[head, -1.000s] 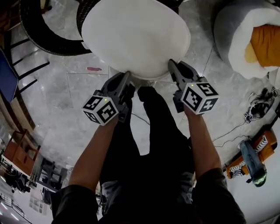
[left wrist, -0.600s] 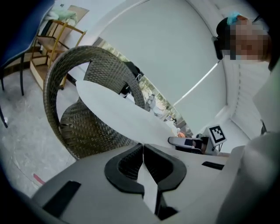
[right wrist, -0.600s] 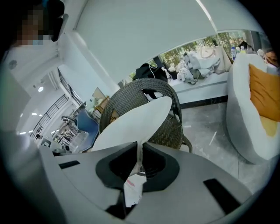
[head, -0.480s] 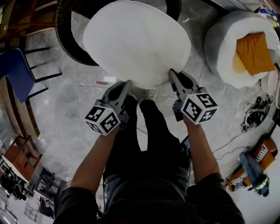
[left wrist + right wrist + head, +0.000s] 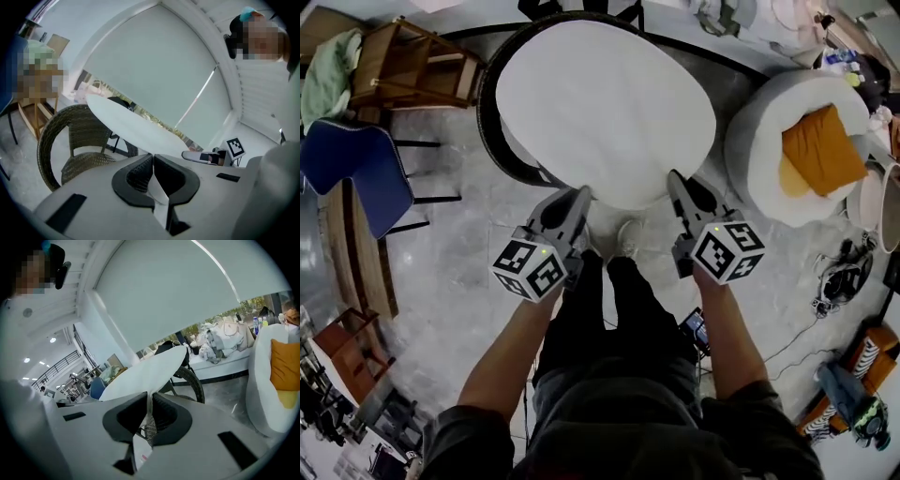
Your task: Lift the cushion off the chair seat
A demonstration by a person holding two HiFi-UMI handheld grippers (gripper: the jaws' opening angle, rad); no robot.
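The left gripper (image 5: 152, 158) has its jaws closed on the near edge of the white oval fabric cushion (image 5: 605, 108), with a fold of white cloth pinched between the pads. The right gripper (image 5: 149, 399) is likewise clamped on the same edge. A small white sewn-in label (image 5: 142, 454) hangs below its jaws, its reddish print too blurred to read. Each gripper carries a marker cube (image 5: 532, 266) bearing black-and-white square patterns. The cushion lies at 12 o'clock from both grippers, held clear above the dark woven wicker chair (image 5: 61, 136) and apart from its seat. A white round pouf (image 5: 755, 141) holding an orange pillow (image 5: 820, 150) stands at 2 o'clock, and a blue chair (image 5: 352, 169) at 9 o'clock.
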